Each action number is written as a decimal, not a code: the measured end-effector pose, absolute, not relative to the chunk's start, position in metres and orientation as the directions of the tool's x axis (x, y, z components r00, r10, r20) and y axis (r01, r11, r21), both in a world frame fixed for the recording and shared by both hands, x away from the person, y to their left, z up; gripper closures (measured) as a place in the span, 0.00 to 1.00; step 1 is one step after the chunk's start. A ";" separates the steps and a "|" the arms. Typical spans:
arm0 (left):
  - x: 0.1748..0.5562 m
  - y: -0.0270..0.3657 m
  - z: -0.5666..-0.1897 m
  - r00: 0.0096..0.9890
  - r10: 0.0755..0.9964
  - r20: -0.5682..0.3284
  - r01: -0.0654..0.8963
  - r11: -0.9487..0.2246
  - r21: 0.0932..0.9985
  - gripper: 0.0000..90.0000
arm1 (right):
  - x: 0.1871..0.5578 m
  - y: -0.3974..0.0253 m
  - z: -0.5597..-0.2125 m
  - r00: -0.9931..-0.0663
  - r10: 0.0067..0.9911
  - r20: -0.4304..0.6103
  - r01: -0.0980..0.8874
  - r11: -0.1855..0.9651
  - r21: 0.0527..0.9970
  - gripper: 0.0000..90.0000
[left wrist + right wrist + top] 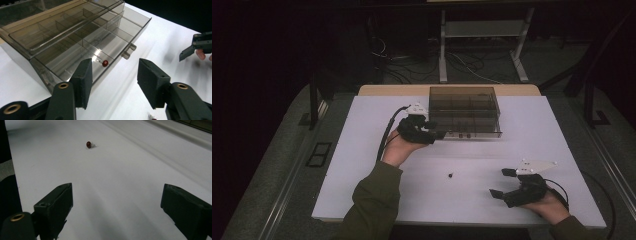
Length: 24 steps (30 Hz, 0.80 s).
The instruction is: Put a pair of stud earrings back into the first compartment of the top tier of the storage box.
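Right hand-held gripper [503, 182] rests at the near right of the white surface [522, 135], jaws spread wide and empty. The loose red bead [88, 144] with its short pin lies alone near the middle, to the left of that gripper and slightly farther away; its pin points roughly rightward in the right gripper view. Left hand-held gripper [438, 134], likewise released and empty, sits at the clear divided box [464, 110], where another red bead [105, 63] lies in a front compartment. Judged: both grippers stand about equally near; the right one already faces the loose bead.

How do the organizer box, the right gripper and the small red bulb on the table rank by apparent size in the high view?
1. organizer box
2. right gripper, open
3. red bulb, a mere speck
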State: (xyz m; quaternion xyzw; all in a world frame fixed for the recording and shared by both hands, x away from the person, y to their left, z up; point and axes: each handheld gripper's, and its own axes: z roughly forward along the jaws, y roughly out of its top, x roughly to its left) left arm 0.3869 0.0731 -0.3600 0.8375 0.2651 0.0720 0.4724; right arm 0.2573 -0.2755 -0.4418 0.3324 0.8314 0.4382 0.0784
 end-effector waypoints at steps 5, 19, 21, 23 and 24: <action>0.378 0.079 -0.360 0.854 0.503 -0.131 0.372 -0.415 0.830 0.45 | 0.257 -0.276 -0.442 -0.766 0.622 0.161 0.483 0.394 0.782 0.11; 0.351 0.085 -0.378 0.853 0.501 -0.148 0.389 -0.420 0.820 0.34 | 0.257 -0.275 -0.442 -0.763 0.624 0.168 0.492 0.392 0.778 0.11; 0.345 0.085 -0.385 0.854 0.499 -0.148 0.393 -0.431 0.812 0.34 | 0.257 -0.276 -0.442 -0.766 0.622 0.162 0.484 0.393 0.782 0.11; 0.342 0.084 -0.389 0.855 0.498 -0.146 0.395 -0.441 0.806 0.34 | 0.257 -0.276 -0.442 -0.766 0.622 0.162 0.483 0.392 0.783 0.11; 0.340 0.084 -0.391 0.854 0.499 -0.145 0.395 -0.443 0.804 0.33 | 0.257 -0.276 -0.442 -0.766 0.622 0.162 0.484 0.392 0.783 0.11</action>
